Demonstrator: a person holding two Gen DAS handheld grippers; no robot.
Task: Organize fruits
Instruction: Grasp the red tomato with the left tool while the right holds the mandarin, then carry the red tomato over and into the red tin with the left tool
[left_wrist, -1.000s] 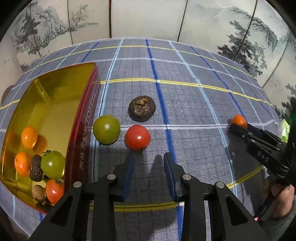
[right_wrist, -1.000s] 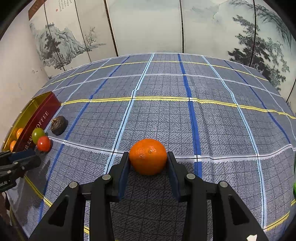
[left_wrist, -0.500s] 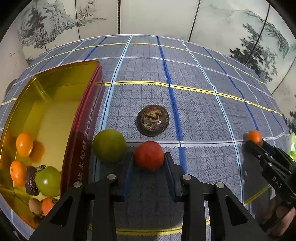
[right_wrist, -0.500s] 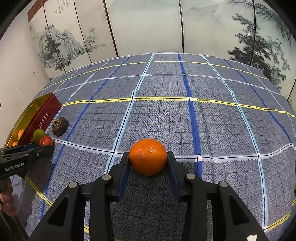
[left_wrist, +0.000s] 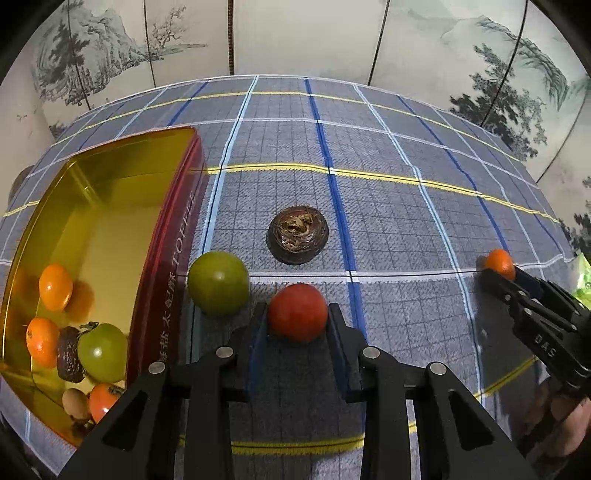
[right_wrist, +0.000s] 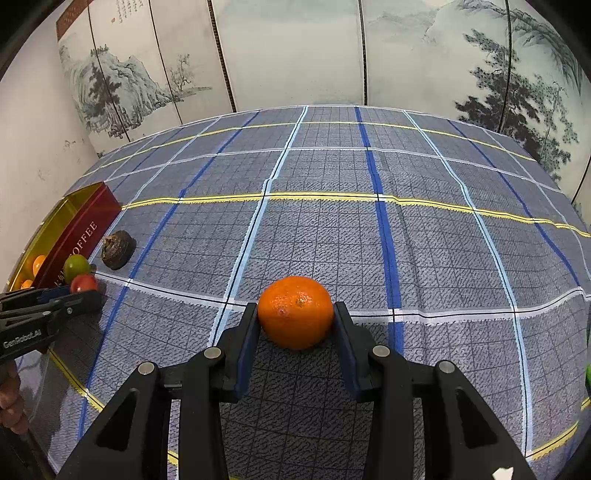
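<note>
A red tomato (left_wrist: 297, 312) lies on the checked cloth between the pads of my left gripper (left_wrist: 297, 307); its jaws are closing and both pads touch the tomato's sides. A green tomato (left_wrist: 218, 282) sits just left of it, against the red tin (left_wrist: 162, 295). Beyond them lies a dark brown shrivelled fruit (left_wrist: 297, 239). My right gripper (right_wrist: 295, 309) is shut on an orange mandarin (right_wrist: 295, 314) that rests on the cloth. In the right wrist view the left gripper (right_wrist: 84, 291) shows at the far left.
The gold-lined tin (left_wrist: 110, 206) holds several fruits at its near end: mandarins, a green tomato, dark dried fruit. Its far half is bare. A painted folding screen (right_wrist: 295, 55) stands behind the table. Something green (left_wrist: 583, 280) shows at the right edge.
My left gripper has moved forward until the red tomato sits between its pads, and the jaws have narrowed onto it. The right gripper and its mandarin have kept still.
</note>
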